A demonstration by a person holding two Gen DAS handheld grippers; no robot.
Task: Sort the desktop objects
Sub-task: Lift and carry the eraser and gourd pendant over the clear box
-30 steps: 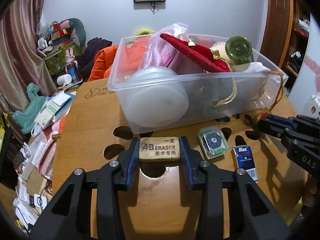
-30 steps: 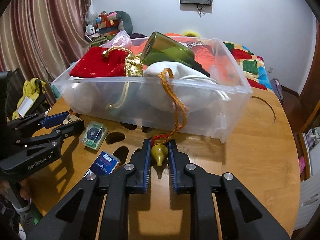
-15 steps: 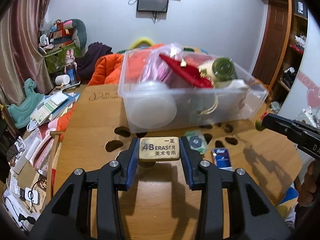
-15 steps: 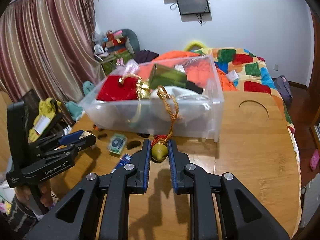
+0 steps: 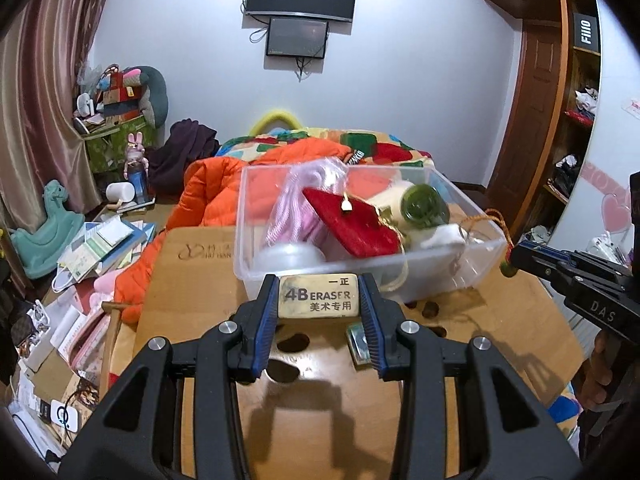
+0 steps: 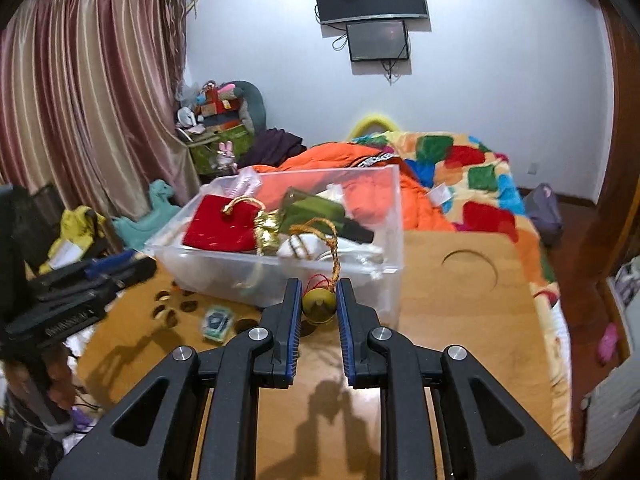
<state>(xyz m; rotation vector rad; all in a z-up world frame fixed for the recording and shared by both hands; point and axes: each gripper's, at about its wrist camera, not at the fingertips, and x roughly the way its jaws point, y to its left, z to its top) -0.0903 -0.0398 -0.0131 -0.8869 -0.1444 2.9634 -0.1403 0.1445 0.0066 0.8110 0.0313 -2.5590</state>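
My left gripper (image 5: pixel 319 300) is shut on a tan 4B eraser (image 5: pixel 318 296) and holds it in the air, in front of the near wall of the clear plastic bin (image 5: pixel 472 254). My right gripper (image 6: pixel 318 306) is shut on a round olive-gold pendant (image 6: pixel 319 306) whose twisted gold cord (image 6: pixel 335 256) runs up over the bin's rim (image 6: pixel 280 268). The bin holds a red pouch (image 6: pixel 222 229), a green bottle (image 6: pixel 316 214) and white items. In the left wrist view the right gripper (image 5: pixel 514 262) is at the right with the pendant (image 5: pixel 507 269).
On the wooden table (image 6: pixel 460 320), which has oval cut-outs, lies a small green packet (image 6: pixel 217 320), also seen in the left wrist view (image 5: pixel 359 344). An orange jacket (image 5: pixel 208 192) and a patchwork bed lie behind the bin. Clutter covers the floor at the left.
Both grippers have risen well above the table with their loads, the eraser and the pendant. The bin and table now look farther below. The blue card has left both views.
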